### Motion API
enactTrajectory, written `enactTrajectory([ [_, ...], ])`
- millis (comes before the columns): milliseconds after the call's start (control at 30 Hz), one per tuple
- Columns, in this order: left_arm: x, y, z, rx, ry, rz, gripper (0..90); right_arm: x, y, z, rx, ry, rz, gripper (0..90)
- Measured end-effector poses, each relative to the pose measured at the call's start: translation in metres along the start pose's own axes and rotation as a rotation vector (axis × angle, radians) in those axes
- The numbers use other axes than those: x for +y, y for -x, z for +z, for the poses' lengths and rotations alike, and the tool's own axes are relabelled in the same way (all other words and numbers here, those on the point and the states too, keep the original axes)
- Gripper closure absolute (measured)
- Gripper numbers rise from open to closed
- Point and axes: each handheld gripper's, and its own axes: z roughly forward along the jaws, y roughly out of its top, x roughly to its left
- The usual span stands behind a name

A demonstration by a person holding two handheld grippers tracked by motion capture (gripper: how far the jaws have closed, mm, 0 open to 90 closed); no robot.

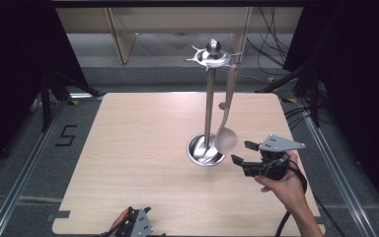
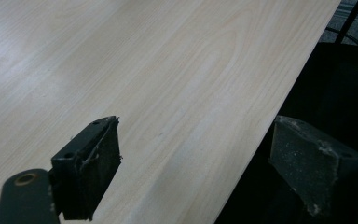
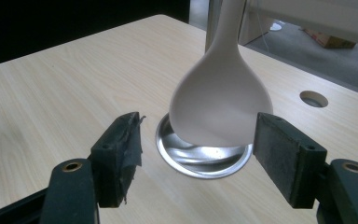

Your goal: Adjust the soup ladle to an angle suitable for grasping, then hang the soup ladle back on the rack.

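Observation:
A beige ladle (image 1: 225,138) hangs by its handle from the hooked top (image 1: 212,55) of a steel utensil stand, its bowl just above the stand's round base (image 1: 205,150). My right gripper (image 1: 244,153) is held open just right of the ladle's bowl, jaws pointing at it with nothing between them. In the right gripper view the ladle bowl (image 3: 220,105) hangs beyond the two pads (image 3: 286,156), over the base (image 3: 203,156). My left gripper (image 1: 137,223) rests at the table's near edge, open and empty; its pads (image 2: 93,163) straddle the table edge.
The light wooden table (image 1: 138,148) has a small round hole (image 1: 223,105) behind the stand, which the right gripper view shows as a hole (image 3: 314,98) too. Metal rails and cables run along both sides. A wooden frame (image 1: 123,34) stands beyond the table.

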Motion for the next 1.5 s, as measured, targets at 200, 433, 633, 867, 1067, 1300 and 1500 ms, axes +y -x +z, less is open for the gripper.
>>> enactTrajectory([
  [200,0.001,0.0,0.0,0.002,0.005,0.005,15.2,-0.009,-0.001,-0.006,-0.012,-0.01,0.006,32.8],
  [433,0.0,0.003,0.001,-0.008,0.02,-0.007,15.2,-0.018,-0.006,-0.005,-0.016,-0.036,0.007,32.7],
  [633,0.0,0.001,0.0,-0.006,0.006,0.008,15.1,-0.024,-0.006,-0.004,-0.016,-0.054,0.008,32.4],
  [867,-0.001,0.004,-0.001,-0.008,0.018,0.004,15.2,-0.03,-0.002,-0.007,-0.022,-0.061,0.011,32.1],
  [1067,0.0,0.004,-0.002,-0.018,0.011,0.016,15.2,-0.033,-0.007,-0.012,-0.027,-0.064,0.023,31.6],
  [1300,0.0,0.003,-0.002,-0.002,0.009,0.023,15.1,-0.042,-0.011,-0.011,-0.014,-0.078,0.035,31.3],
  [1500,-0.001,0.004,-0.001,-0.018,0.023,-0.002,15.1,-0.048,-0.011,-0.009,0.003,-0.094,0.018,31.0],
])
